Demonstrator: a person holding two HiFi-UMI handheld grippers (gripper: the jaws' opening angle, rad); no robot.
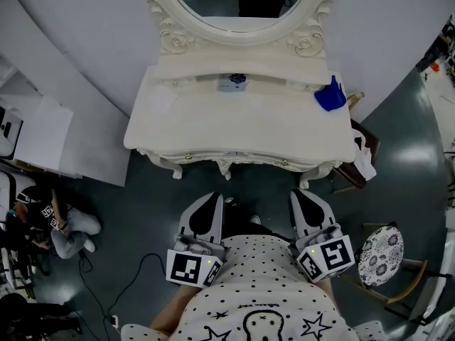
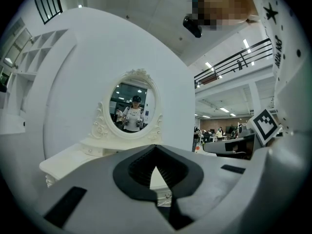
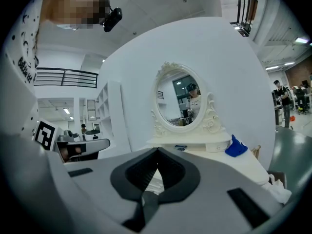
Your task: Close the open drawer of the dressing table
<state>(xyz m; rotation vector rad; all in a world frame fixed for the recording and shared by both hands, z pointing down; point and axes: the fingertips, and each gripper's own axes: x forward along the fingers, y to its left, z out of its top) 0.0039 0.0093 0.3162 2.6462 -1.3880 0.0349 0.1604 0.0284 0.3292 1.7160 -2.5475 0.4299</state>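
The cream dressing table (image 1: 185,123) stands ahead of me under its oval mirror (image 1: 238,2). On its raised back shelf a small middle drawer (image 1: 232,83) is pulled out, with something blue and white in it; it also shows in the right gripper view as the drawer (image 3: 181,147). My left gripper (image 1: 213,199) and right gripper (image 1: 297,196) hang close to my body, well short of the table, above the floor. Both are shut with nothing between the pads: the left gripper (image 2: 156,161) and the right gripper (image 3: 157,162) point level toward the table.
A blue cloth-like thing (image 1: 330,95) lies at the table's back right corner. A stool with a patterned seat (image 1: 380,254) stands to my right, and a chair with white cloth (image 1: 364,155) sits beside the table. A person (image 1: 64,222) sits on the floor at left, near cables.
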